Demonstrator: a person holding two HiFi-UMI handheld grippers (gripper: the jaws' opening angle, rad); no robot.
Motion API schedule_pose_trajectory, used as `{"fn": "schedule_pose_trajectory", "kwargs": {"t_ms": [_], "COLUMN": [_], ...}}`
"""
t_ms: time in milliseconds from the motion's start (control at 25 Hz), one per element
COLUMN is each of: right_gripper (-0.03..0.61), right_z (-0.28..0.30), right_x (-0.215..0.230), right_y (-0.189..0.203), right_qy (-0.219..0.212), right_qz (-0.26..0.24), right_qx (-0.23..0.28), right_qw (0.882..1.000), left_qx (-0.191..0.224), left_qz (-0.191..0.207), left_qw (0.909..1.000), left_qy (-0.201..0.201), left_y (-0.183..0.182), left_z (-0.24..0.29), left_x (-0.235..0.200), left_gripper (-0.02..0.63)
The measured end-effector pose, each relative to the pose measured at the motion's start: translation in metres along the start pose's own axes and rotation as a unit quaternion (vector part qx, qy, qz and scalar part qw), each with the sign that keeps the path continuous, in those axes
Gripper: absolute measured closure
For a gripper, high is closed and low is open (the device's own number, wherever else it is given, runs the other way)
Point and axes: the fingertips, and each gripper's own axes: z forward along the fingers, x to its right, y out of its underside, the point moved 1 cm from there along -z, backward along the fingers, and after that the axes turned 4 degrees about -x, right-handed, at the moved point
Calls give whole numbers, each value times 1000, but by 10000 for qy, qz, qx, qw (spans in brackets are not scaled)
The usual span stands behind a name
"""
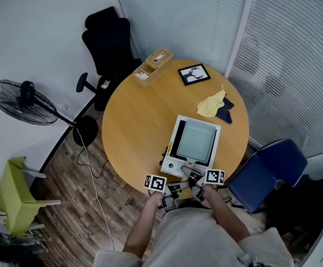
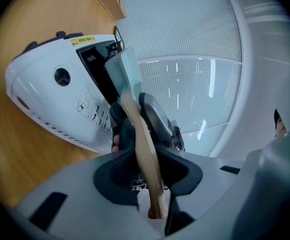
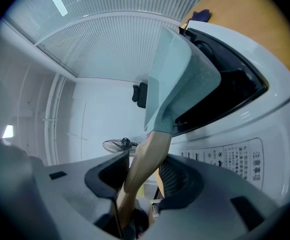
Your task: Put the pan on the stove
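So here's where I'm at: the square pale-blue pan (image 1: 195,139) is sitting over the white stove (image 1: 171,163) at the near side of the round table (image 1: 133,127), pretty well lined up with the cooktop from above. Its wooden handle (image 2: 144,149) points straight back at me, and both grippers are strung along it. The right hand-held gripper (image 1: 193,177) is clamped on the handle up close to the pan body. The left hand-held gripper (image 1: 172,189) is clamped on the butt end just behind it, and in the left gripper view I can see the right one's jaws right ahead on the same stick. So the pan is dead ahead of both, long axis running from me out across the stove, with the right hand nearer the load. What I can't tell is whether the base is fully down. In the right gripper view the pan looks tipped up a bit off the black glass. My guess is the next bit is just levelling it and settling it flat, then letting go and backing out along the handle line so I don't drag it off centre.
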Motion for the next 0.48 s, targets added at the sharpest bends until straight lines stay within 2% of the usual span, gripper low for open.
{"fn": "schedule_pose_trajectory", "kwargs": {"t_ms": [200, 320, 480], "right_gripper": [384, 364, 341], "right_z": [1, -1, -5], "right_x": [-1, 1, 2], "right_y": [1, 1, 1], "right_qy": [202, 384, 543], "right_qz": [-246, -386, -453], "right_qx": [-96, -149, -167], "right_qw": [9994, 9984, 9974], "left_qx": [10, 133, 80], "left_qz": [275, 367, 617], "left_qw": [9988, 9979, 9947], "left_qy": [-409, -515, -817], "left_y": [-3, -7, -8], "left_z": [-1, -3, -5], "left_x": [0, 3, 3], "left_gripper": [476, 451, 415]}}
